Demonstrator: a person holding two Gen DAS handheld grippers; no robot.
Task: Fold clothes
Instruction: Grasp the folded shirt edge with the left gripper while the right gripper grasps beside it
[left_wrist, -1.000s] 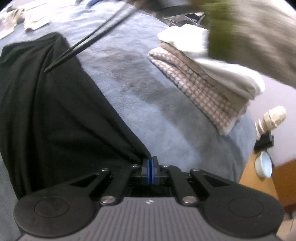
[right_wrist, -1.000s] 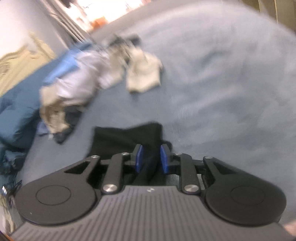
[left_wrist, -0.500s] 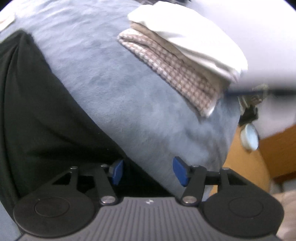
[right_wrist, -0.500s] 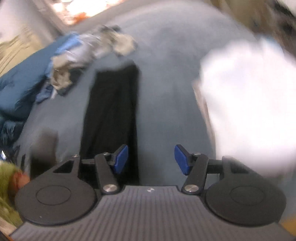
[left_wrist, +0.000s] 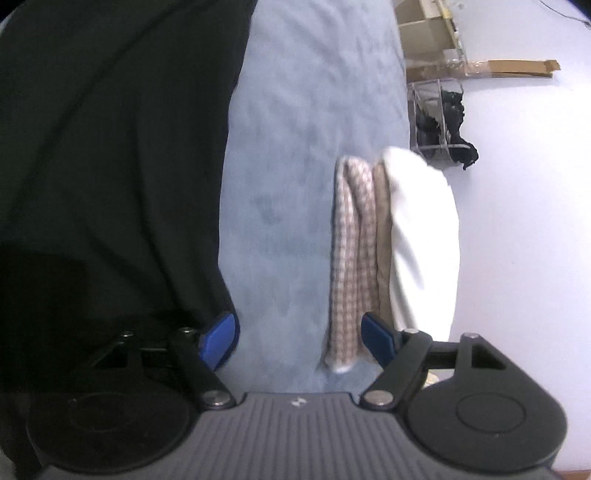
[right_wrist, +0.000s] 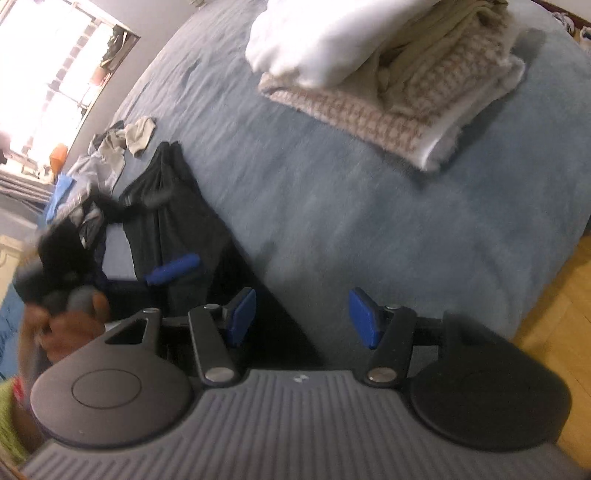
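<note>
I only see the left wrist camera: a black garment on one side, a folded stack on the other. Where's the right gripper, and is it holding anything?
Observer: The right gripper is open with nothing between its fingers. It hovers over the near edge of the black garment.
Operator: Any more laundry waiting?
Observer: Yes, a loose pile of unfolded clothes lies at the far end of the bed, beyond the garment, toward the window.
Operator: Is the garment's far end flat?
Observer: No, it looks narrowed and bunched up there.
</note>
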